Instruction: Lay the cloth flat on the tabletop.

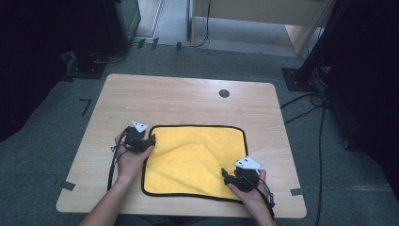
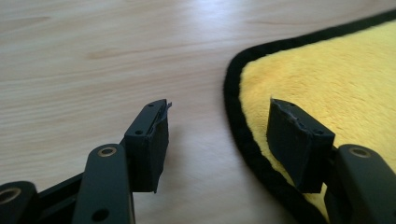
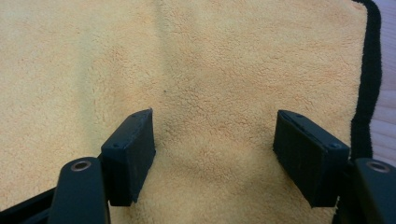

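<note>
Soft yellow cloth with black edge (image 1: 193,160) flat on wooden table (image 1: 188,96). Left gripper (image 2: 217,133) open across cloth edge (nothing pinched). Right gripper (image 3: 215,149) open over cloth, holding nothing.

Yellow black-edged fleece cloth (image 1: 195,160) flat on light wooden table (image 1: 179,96), toward near edge. Left gripper (image 1: 141,141) at cloth's far-left corner; right gripper (image 1: 235,178) on near-right corner.
</note>
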